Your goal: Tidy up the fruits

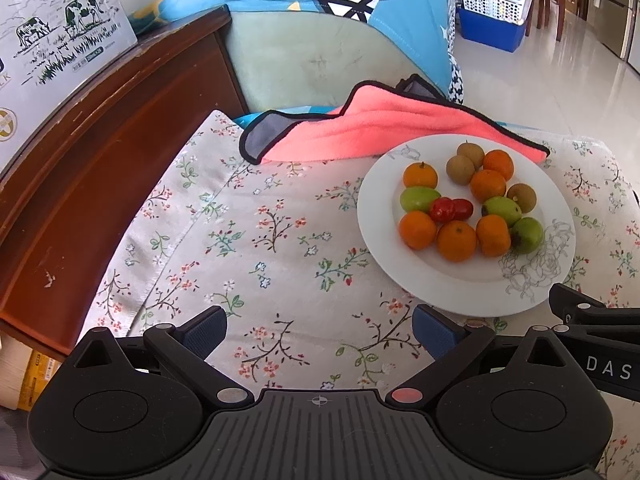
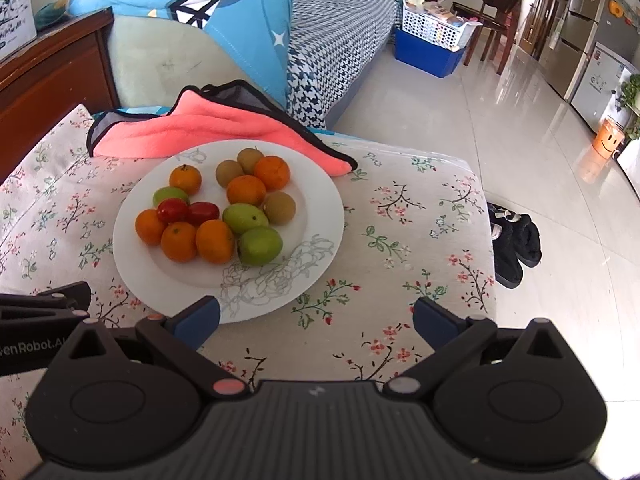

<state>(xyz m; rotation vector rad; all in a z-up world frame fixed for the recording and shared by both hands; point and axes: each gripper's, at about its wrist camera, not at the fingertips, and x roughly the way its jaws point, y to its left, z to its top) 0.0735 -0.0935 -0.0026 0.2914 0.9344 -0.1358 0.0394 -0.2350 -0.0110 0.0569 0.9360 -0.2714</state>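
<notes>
A white plate (image 1: 472, 292) (image 2: 320, 216) sits on a floral tablecloth and holds mixed fruit: several small oranges (image 1: 456, 240) (image 2: 214, 241), three green fruits (image 1: 420, 199) (image 2: 260, 245), three brown round fruits (image 1: 460, 169) (image 2: 279, 207) and two red tomatoes (image 1: 451, 209) (image 2: 188, 212). My left gripper (image 1: 320, 334) is open and empty, low over the cloth to the left of the plate. My right gripper (image 2: 316, 320) is open and empty at the plate's near edge, its left finger just over the rim.
A pink towel (image 1: 380, 128) (image 2: 200, 132) with dark trim lies behind the plate. A brown wooden cabinet (image 1: 80, 152) with a milk carton box stands left. A sofa with blue bedding lies behind. Black slippers (image 2: 514, 240) lie on the tiled floor right of the table.
</notes>
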